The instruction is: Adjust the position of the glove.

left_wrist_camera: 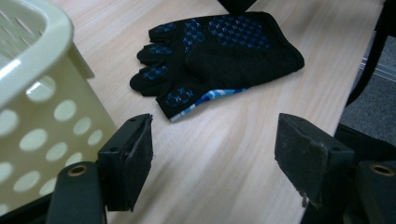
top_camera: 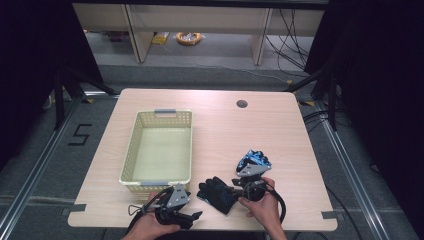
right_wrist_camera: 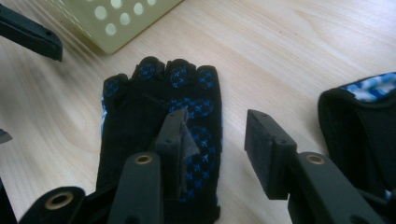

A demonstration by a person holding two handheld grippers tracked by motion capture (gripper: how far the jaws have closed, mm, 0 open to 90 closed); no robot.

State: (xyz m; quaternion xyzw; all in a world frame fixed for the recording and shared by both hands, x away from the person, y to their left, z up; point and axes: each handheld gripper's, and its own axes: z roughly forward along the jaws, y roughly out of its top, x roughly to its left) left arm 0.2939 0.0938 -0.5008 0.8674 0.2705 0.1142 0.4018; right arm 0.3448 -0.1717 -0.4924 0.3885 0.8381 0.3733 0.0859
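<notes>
The black glove lies flat on the table, palm up with blue grip dots, fingers towards the basket. The right gripper, nearer, has its jaws parted over the cuff edge, not yet pinching. The left gripper faces it from just beside, open and empty

A pale perforated basket stands toward the table's left edge (grey handles at both ends). A round cable hole sits near the far edge.
</notes>
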